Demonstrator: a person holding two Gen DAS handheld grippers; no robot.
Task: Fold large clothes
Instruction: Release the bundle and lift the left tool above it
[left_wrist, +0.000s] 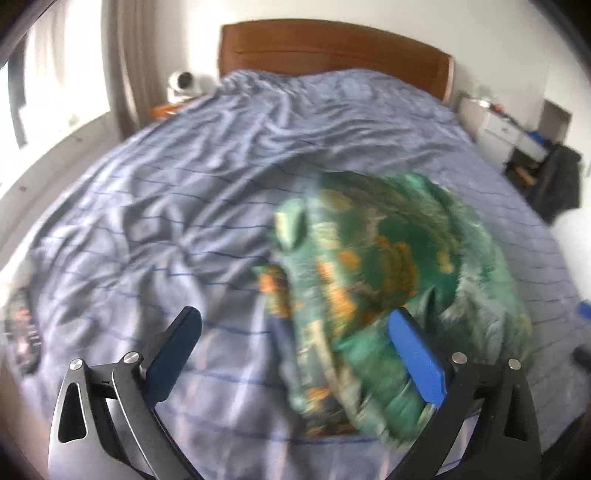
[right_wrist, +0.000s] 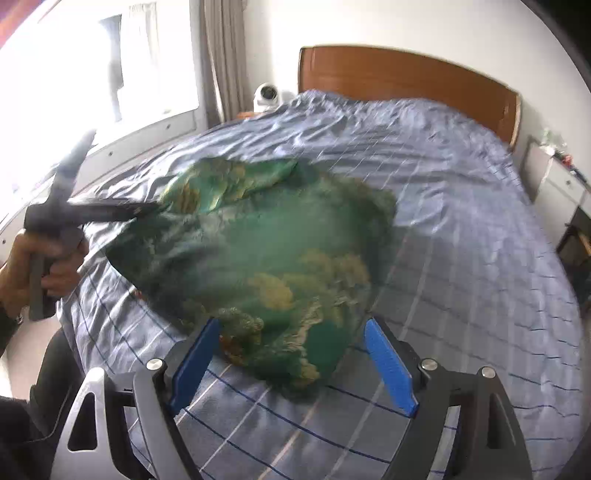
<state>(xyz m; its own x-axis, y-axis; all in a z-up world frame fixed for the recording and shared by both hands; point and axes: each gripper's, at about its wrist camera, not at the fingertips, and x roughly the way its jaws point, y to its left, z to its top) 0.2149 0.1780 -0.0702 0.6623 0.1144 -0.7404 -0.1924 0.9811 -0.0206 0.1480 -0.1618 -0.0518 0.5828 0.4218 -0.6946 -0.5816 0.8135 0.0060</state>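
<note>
A large green garment with orange and yellow patterns (left_wrist: 388, 266) lies bunched in a heap on the bed; it also shows in the right wrist view (right_wrist: 273, 266), blurred by motion. My left gripper (left_wrist: 295, 325) is open, its blue right finger against the garment's near edge, nothing gripped. In the right wrist view the left gripper (right_wrist: 122, 212) reaches in from the left, held by a hand, its tip at the garment's far left edge. My right gripper (right_wrist: 293, 332) is open with the garment's near end lying between its blue fingers.
The bed (left_wrist: 166, 206) is covered with a wrinkled blue checked sheet (right_wrist: 461, 258). A wooden headboard (left_wrist: 332, 48) stands at the far end. A white device (right_wrist: 267, 94) sits on a nightstand by the window. Shelves and dark clothing (left_wrist: 557, 177) stand at the right.
</note>
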